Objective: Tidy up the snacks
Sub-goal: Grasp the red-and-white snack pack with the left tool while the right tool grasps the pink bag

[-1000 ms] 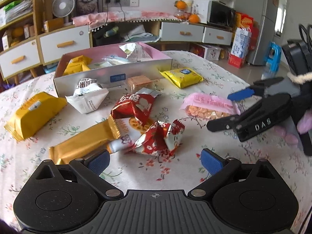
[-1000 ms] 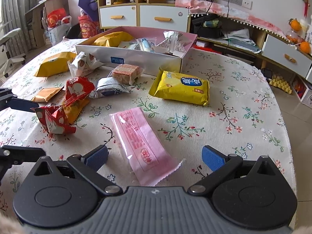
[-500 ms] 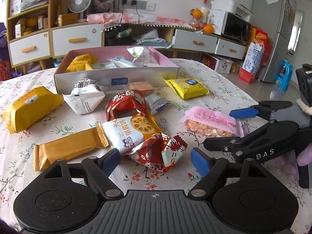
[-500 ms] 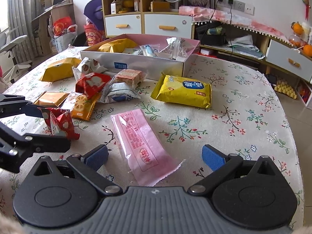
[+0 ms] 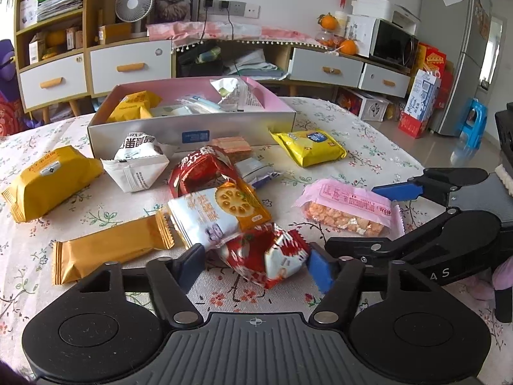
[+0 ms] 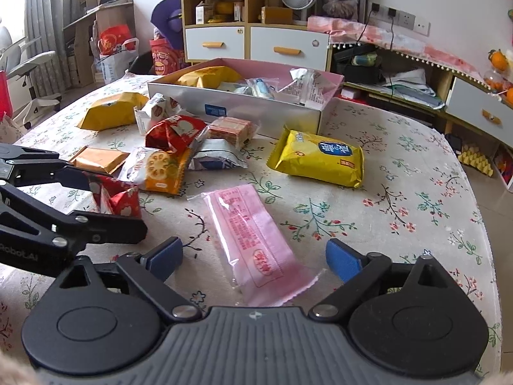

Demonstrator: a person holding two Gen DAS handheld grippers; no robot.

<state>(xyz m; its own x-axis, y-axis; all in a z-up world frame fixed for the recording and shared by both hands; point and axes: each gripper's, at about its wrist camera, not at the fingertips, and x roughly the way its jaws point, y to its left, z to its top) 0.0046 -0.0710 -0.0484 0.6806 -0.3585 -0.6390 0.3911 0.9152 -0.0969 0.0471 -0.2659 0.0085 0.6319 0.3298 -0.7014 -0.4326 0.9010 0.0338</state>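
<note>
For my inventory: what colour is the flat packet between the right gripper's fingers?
Pink packet, translucent; clearest in the right wrist view.

Your matt black plastic left gripper (image 5: 256, 264), with its smooth blue pads, sits around a crinkled red and silver foil snack packet (image 5: 267, 256) that shines glossy. The pink translucent plastic film packet (image 6: 253, 243) in front of you looks smooth and lightly shiny, lying on the matt woven floral cotton-like tablecloth (image 6: 400, 192). Behind it you have the silver-sided, pink-lined cardboard box (image 6: 263, 114), with a faint satin sheen outside.
</note>
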